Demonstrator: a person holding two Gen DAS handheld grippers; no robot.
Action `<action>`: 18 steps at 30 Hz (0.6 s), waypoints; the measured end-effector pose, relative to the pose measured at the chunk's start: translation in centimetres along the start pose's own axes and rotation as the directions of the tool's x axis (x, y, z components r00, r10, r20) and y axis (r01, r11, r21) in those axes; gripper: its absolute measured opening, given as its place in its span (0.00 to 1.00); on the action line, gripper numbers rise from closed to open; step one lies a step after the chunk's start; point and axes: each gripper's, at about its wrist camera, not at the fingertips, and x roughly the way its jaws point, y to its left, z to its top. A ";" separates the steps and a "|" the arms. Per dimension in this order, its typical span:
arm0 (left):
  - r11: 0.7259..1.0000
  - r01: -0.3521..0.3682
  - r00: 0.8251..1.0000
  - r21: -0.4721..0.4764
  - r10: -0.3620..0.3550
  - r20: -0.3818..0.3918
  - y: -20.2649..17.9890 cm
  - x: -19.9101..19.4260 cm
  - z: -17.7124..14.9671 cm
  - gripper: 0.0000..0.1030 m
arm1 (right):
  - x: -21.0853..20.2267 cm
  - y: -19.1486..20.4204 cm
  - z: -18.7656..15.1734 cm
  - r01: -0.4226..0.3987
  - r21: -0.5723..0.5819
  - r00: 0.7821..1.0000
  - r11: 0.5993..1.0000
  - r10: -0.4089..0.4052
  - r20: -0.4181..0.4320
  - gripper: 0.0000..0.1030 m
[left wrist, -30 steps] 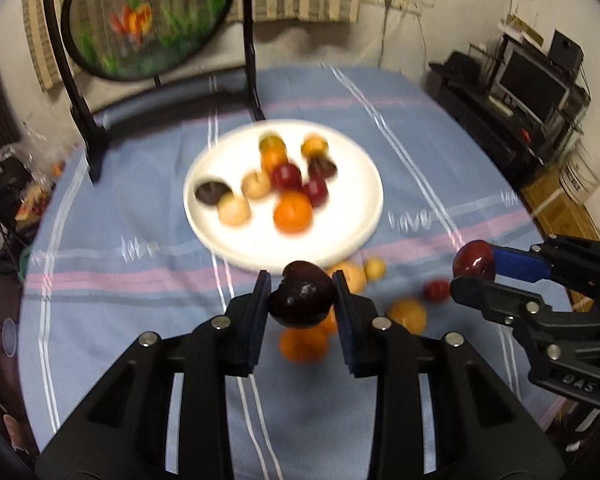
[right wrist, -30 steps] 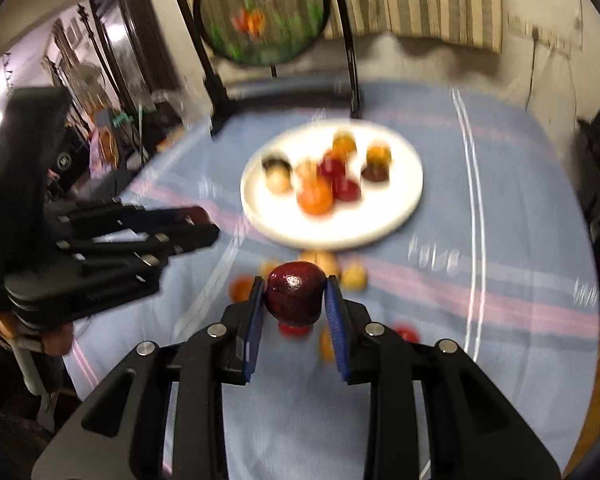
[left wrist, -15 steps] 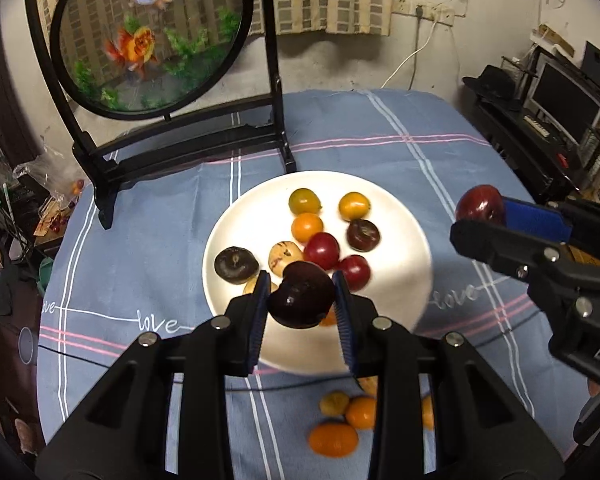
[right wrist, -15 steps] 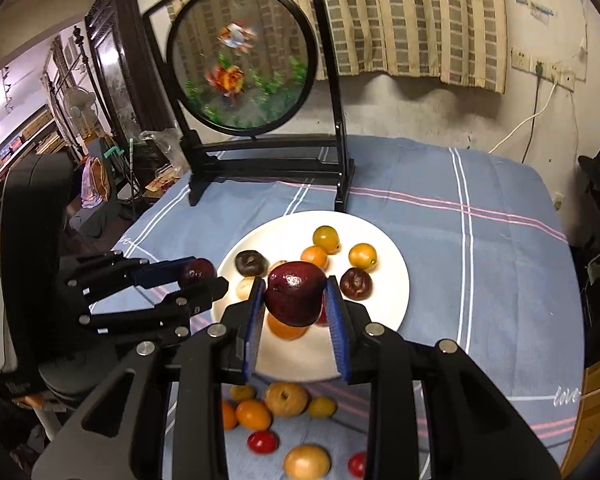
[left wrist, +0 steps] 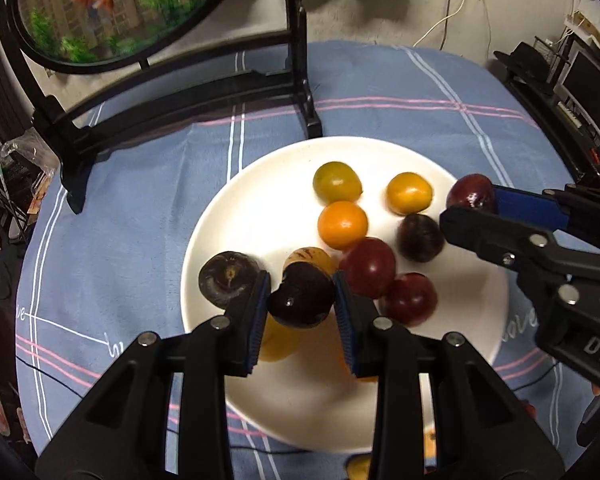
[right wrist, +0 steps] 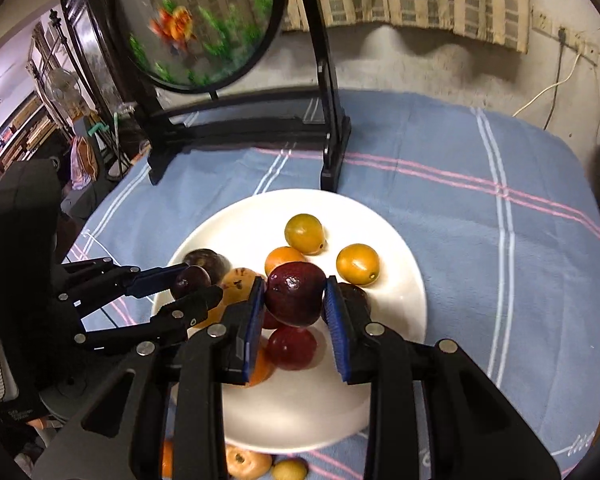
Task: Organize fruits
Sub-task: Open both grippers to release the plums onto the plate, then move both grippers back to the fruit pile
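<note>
We've got both loaded. Left hand-held gripper (left wrist: 302, 300) is clamped on a dark plum (left wrist: 300, 298); right hand-held gripper (right wrist: 294, 300) is clamped on a red plum (right wrist: 296, 294). Both fruits hang over the white plate (left wrist: 256, 200), directly above the pile. Free plate surface lies on the near side below each gripper, so we'd judge the release is a short drop, left one nearer the plate's left edge.

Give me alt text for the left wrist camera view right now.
The left gripper clamps a dark purple plum above a round white plate of yellow, orange and red fruits on a blue striped tablecloth. At right, the right gripper holds a dark red plum.
</note>
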 end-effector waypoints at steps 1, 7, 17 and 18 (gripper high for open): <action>1.000 0.000 1.000 -0.002 0.000 -0.008 0.0 0.4 0.0 0.32 | 0.8 -0.1 0.1 0.007 -0.001 1.000 1.000 -0.007 -0.013 0.30; 1.000 0.002 1.000 -0.007 -0.002 -0.003 0.3 1.3 0.0 0.58 | 2.4 -0.9 0.2 0.005 0.020 0.999 1.000 -0.004 -0.048 0.33; 1.000 -0.001 1.000 0.004 0.001 0.015 -0.3 -0.3 -0.2 0.58 | 0.4 -1.4 -0.3 0.012 0.042 1.000 0.999 -0.011 -0.024 0.33; 1.000 0.002 1.000 0.005 -0.002 0.021 -0.4 -0.8 -0.2 0.58 | 0.1 -1.3 -0.3 0.011 0.044 1.000 0.999 -0.011 -0.021 0.33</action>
